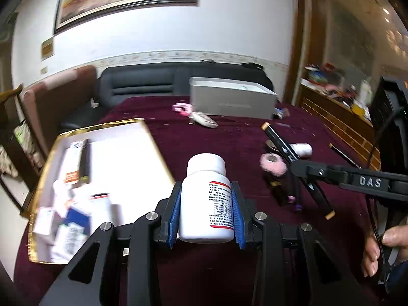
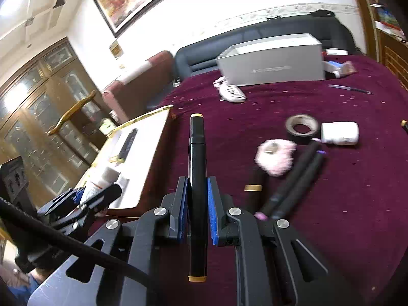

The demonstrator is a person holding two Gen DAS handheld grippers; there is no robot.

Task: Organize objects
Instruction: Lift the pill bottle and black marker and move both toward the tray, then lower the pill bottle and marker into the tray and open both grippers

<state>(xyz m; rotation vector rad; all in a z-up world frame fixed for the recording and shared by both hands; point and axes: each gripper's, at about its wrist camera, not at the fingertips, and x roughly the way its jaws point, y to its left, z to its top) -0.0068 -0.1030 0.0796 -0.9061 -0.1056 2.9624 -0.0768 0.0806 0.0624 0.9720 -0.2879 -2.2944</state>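
Left wrist view: a white bottle (image 1: 206, 199) stands upright between the blue pads of the left tongs (image 1: 206, 211), which are closed on its body below the cap. It appears lifted off the surface (image 1: 224, 137), though contact underneath cannot be seen. To the left of these tongs lies a gold-rimmed tray (image 1: 150, 137) already holding boxes and packets. To their right, the right tongs (image 2: 197, 201) grip a black marker (image 2: 196, 168) at about mid-length, its yellow-capped ends sticking out ahead and behind.

Ahead and right of the right tongs lie a pink tape roll (image 2: 275, 156), a dark tape roll (image 2: 302, 127), a second white bottle (image 2: 339, 133) on its side, and more dark markers (image 2: 293, 183). A grey box (image 2: 272, 61) sits far ahead.

The judgement is that both items are on their way to a container, likely the tray. Risks: the smooth round bottle could rotate or slip if tilted sharply; the long marker could pivot in the pads, or its rear end could catch the surface. With the two tongs close together near the tray, they might bump each other, or knock the packets crowded at the tray's near end.
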